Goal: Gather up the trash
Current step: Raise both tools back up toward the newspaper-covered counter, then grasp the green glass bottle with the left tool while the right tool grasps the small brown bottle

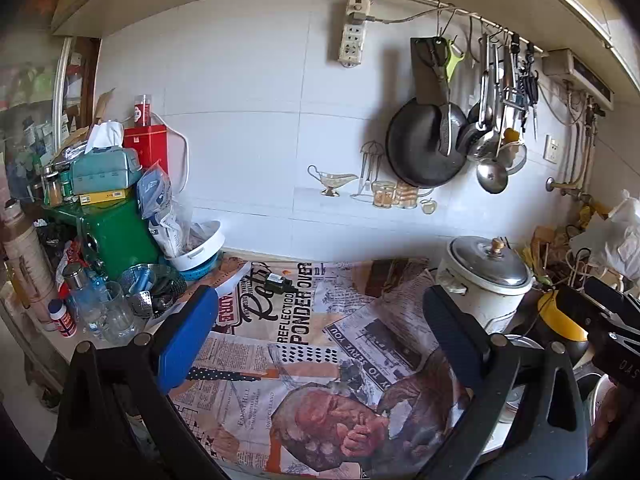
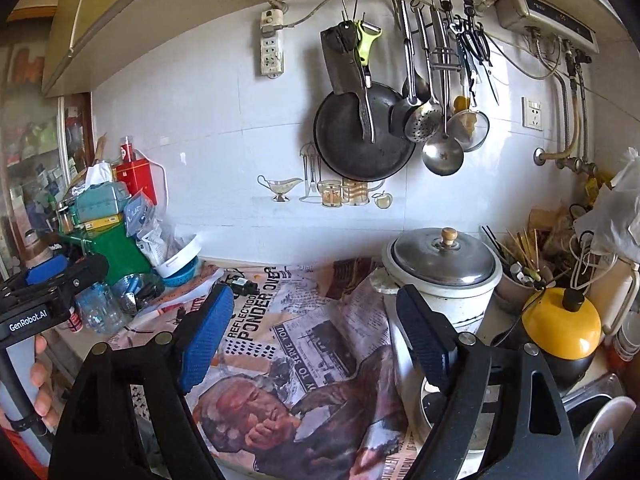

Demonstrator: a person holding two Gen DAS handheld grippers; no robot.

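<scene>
1. Left gripper (image 1: 316,344): jaws spread wide, nothing between them. It hovered above the newspaper-print cloth (image 1: 304,320) covering the counter.
2. Right gripper (image 2: 316,344): jaws likewise spread, empty, over the same cloth (image 2: 288,312), with its right finger in front of the white cooker (image 2: 444,280).
3. Trash candidate: a small black object (image 1: 279,282) lay on the cloth near the back edge, beyond the left gripper's blue pad (image 1: 188,344) and well apart from both jaws. In the right wrist view it sat just past the blue pad tip (image 2: 241,285). Too small to identify; cannot tell whether it is trash.
4. Clutter at the left: green box (image 1: 116,236), plastic bags (image 1: 164,208), white tray (image 1: 200,246) leaning against them, glasses (image 1: 112,312). Contents hard to make out.
5. Right corner: white plastic bag (image 2: 616,216), sticks, cords; items overlapped and blurred.
6. Yellow-lidded kettle (image 2: 562,328) stood right of the cooker; its lower part was cut off by the gripper body.
7. Each gripper appeared at the edge of the other's view, partly cropped.
</scene>
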